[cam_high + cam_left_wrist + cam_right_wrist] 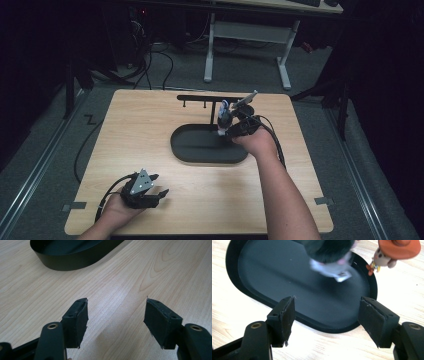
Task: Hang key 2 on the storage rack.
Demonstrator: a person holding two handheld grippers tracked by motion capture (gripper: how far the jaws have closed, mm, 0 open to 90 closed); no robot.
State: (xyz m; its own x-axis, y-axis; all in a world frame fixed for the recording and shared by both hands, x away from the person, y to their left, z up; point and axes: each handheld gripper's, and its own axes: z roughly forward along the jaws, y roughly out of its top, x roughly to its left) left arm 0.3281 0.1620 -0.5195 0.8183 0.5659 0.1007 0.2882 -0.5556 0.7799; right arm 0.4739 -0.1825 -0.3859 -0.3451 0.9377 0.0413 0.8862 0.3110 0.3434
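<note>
A black oval tray point(200, 157) lies in the middle of the wooden table. My right gripper point(226, 129) is over the tray's far right end, pointing down. In the right gripper view its jaws point(327, 315) are open with nothing between them and the tray's rim point(234, 270) below. A blurred grey and black toy point(329, 257) sits just beyond them, over the tray's floor; whether it hangs or lies there I cannot tell. A small figure with an orange hat point(392, 252) is to its right. My left gripper point(156, 192) rests open near the front left, its jaws point(117, 312) empty over bare wood.
A black rack with small hooks point(210, 97) stands behind the tray. The tray's wall point(70, 262) shows ahead of my left gripper. Beyond the table are a grey floor, cables and a white-legged desk point(250, 35). Bare wood lies left and in front of the tray.
</note>
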